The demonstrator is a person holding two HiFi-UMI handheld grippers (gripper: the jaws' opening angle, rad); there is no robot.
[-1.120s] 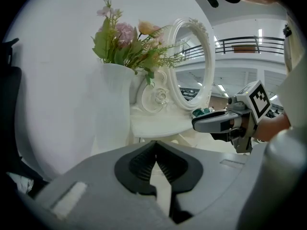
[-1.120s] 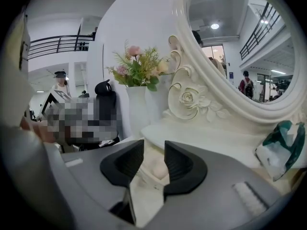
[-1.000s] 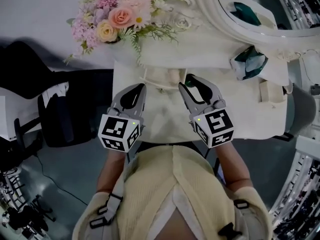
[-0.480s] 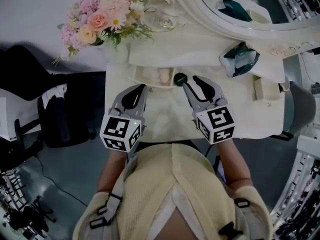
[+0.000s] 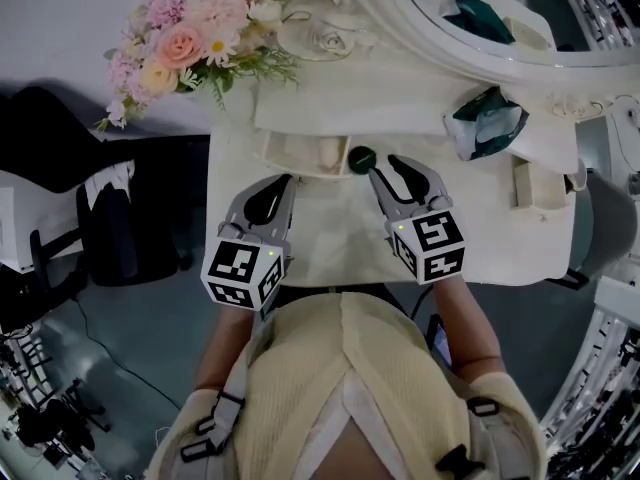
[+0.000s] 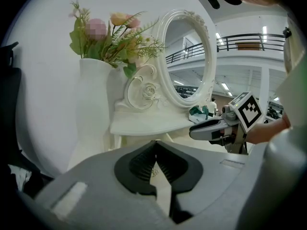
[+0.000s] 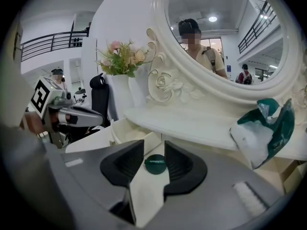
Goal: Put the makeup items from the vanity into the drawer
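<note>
Right gripper point(image 7: 154, 150) is in over the white desk point(image 5: 330, 238), tilted down toward the far side, and its jaws are clamped on a small dark green round case point(image 7: 155, 163), one pad on each edge of the disc. From the head view that green case sits at the gripper's tip, just off the right end of the open drawer point(image 5: 290, 158), which is pulled out from under the raised back shelf. Inside the drawer there's a pale item point(image 5: 328, 151), too small to make out. Over on the left, the left gripper point(image 6: 154, 145) hovers above the desk near the drawer's left half, jaws together at the tips with nothing between them. Far left, a white vase of pink and peach flowers point(image 5: 190, 43) stands on the shelf, and the ornate oval mirror point(image 5: 430, 13) rises at far right. On the right side of the shelf lies a crumpled teal and white packet point(image 5: 487, 123), well apart from both grippers, with a small cream box point(image 5: 525, 183) just nearer than it. A black chair point(image 5: 120, 238) stands to the left of the desk.
</note>
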